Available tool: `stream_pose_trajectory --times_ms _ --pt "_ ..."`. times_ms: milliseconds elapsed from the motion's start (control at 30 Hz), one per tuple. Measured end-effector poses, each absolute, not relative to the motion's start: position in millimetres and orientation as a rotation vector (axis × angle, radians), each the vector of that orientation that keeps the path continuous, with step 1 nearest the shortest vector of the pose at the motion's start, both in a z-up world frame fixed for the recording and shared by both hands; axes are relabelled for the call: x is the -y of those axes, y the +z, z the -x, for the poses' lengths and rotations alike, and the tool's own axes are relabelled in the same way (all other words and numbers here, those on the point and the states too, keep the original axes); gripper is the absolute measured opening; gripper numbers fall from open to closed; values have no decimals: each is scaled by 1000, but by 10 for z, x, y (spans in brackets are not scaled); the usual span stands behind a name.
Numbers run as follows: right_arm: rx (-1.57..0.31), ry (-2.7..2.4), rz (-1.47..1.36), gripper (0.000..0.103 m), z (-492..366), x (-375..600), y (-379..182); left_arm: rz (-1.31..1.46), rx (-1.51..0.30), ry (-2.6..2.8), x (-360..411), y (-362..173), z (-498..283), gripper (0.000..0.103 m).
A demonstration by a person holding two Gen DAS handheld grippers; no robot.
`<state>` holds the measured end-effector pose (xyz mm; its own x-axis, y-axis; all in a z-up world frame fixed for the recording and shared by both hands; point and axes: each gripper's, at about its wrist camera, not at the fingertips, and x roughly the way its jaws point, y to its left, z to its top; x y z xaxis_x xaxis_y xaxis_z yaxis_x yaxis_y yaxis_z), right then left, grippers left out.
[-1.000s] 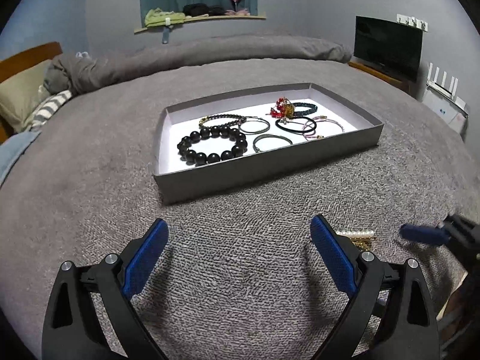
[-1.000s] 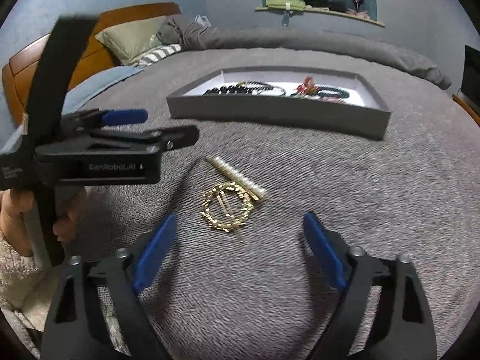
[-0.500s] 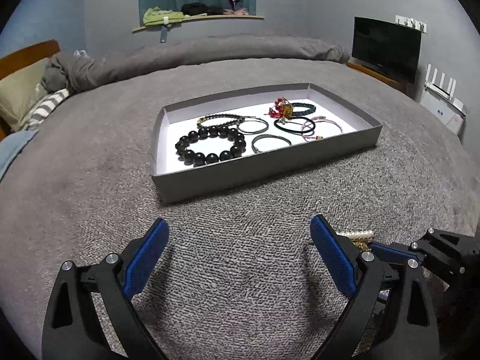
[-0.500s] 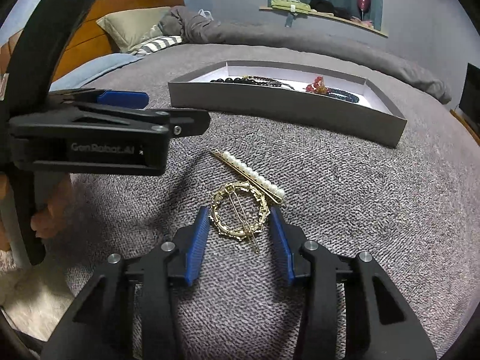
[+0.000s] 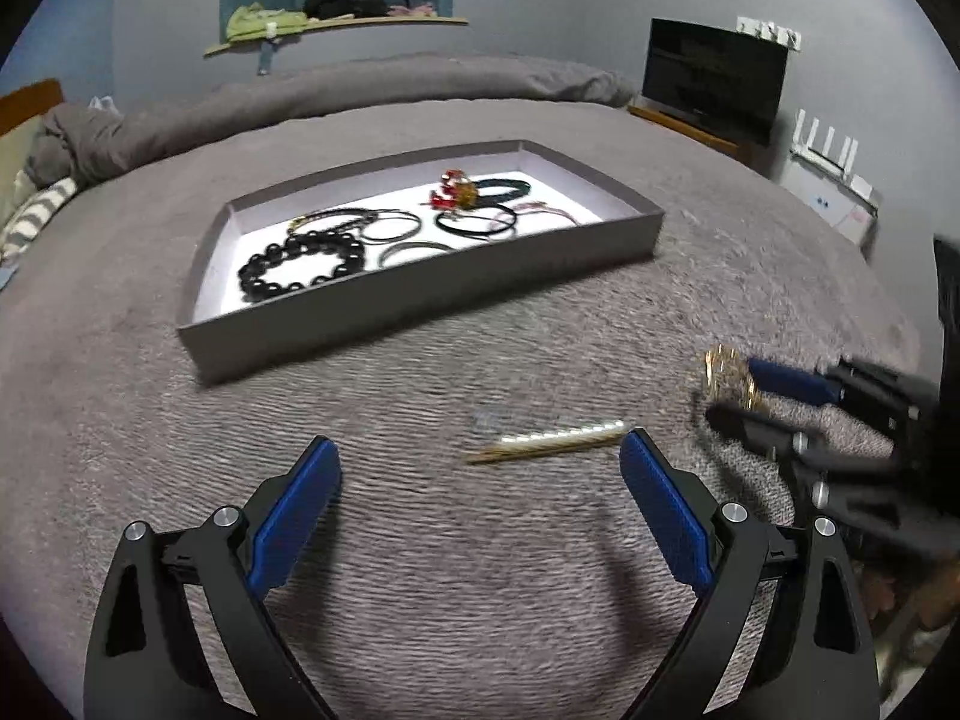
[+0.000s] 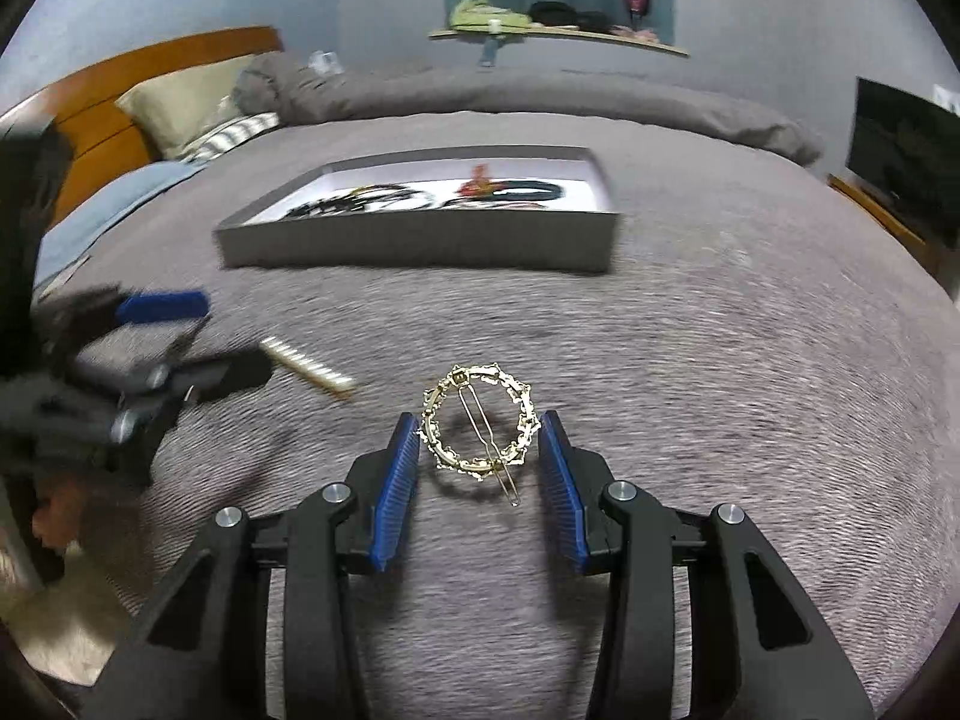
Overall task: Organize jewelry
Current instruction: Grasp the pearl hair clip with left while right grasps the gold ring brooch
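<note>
A round gold hair clip [image 6: 523,402] hangs just above the grey bedspread, with my right gripper [image 6: 478,429] shut on its two sides. The left wrist view shows the same clip [image 5: 729,375] at the tip of the right gripper [image 5: 738,396], far right. A pearl hair pin [image 5: 552,439] lies flat on the bedspread, just ahead of my left gripper [image 5: 480,447], whose jaws stand wide open and empty. The pin [image 6: 306,363] also appears beside the left gripper [image 6: 231,333] in the right wrist view. Further back sits a grey tray [image 5: 420,294] holding several bracelets, including a black bead bracelet [image 5: 300,267].
A rolled grey duvet [image 5: 420,84] runs along the far side of the bed. Pillows [image 6: 174,108] and a wooden headboard [image 6: 102,84] are at the left. A TV [image 5: 714,78] stands to the right. A person's hand [image 6: 54,516] holds the left gripper.
My right gripper closed on the gold clip, lifted it off the bedspread and carried it away from the pearl pin. My left gripper shifted so the pin now lies between its open fingers.
</note>
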<state>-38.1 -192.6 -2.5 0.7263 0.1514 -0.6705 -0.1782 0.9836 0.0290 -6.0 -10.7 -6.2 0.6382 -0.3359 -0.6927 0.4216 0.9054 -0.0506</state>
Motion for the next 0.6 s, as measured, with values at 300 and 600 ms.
stream_pose_trajectory --times_ms 300,600 --pt "-731 133 -15 42 283 2190 6 -161 -765 -384 448 -222 170 94" --pt "-738 154 -29 42 287 2178 2 -213 -754 -292 539 -274 119 81"
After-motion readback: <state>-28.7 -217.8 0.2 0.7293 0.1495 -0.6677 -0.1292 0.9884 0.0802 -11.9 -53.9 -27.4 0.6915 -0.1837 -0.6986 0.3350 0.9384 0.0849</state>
